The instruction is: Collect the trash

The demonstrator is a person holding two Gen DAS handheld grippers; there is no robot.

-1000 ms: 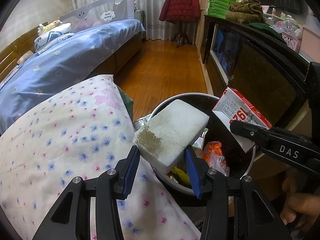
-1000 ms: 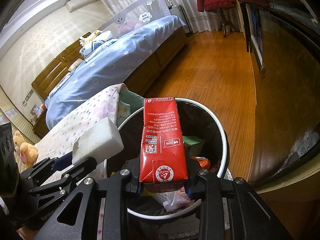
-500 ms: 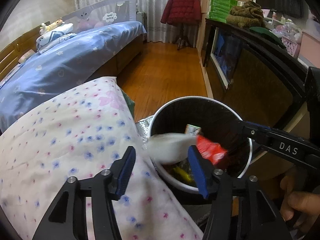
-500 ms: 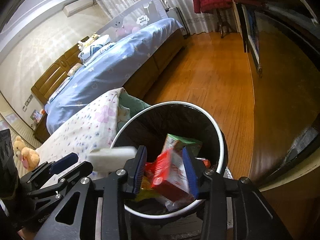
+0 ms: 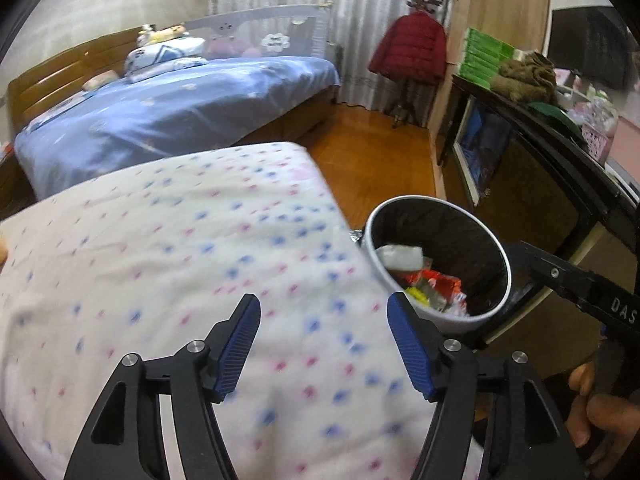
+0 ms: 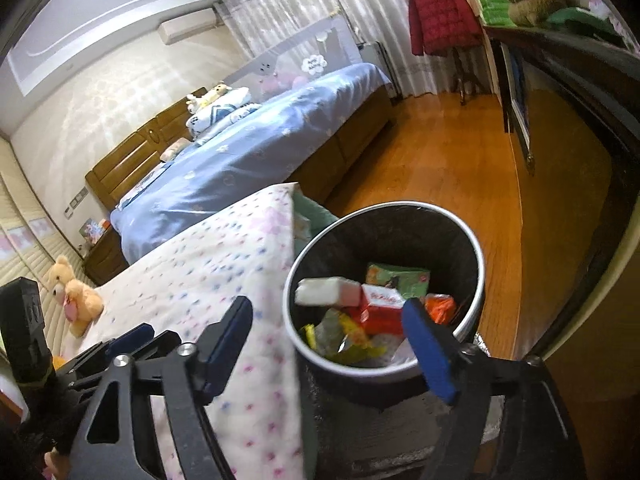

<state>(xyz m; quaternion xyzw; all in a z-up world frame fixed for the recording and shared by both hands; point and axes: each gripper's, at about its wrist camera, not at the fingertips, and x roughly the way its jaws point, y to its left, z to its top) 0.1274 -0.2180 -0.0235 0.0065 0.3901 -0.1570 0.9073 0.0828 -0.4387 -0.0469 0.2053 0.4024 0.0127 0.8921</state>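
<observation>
A round bin (image 6: 478, 252) with a white rim and black liner stands on the wood floor beside a flowered quilt. Inside lie a white foam block (image 6: 326, 291), a red carton (image 6: 378, 308), a green pack (image 6: 398, 278) and several wrappers. My right gripper (image 6: 332, 340) hovers over the bin's near rim, its jaws opening, nothing between them. In the left wrist view the bin (image 5: 506, 264) is at right with the foam block (image 5: 400, 257) in it. My left gripper (image 5: 324, 344) is over the quilt (image 5: 180, 264), its jaws opening and empty. The right gripper's arm (image 5: 576, 284) crosses at the right edge.
A bed with a blue cover (image 6: 256, 152) fills the far left. A dark cabinet (image 5: 520, 168) runs along the right wall, with folded cloth and green packs on top. A red jacket (image 6: 440, 16) hangs on a stand at the back. A teddy bear (image 6: 74, 292) lies at left.
Both grippers let go: the foam block and the red carton dropped into the bin. The left gripper swung left from over the bin to over the quilt; the right gripper pulled back and opened wide.
</observation>
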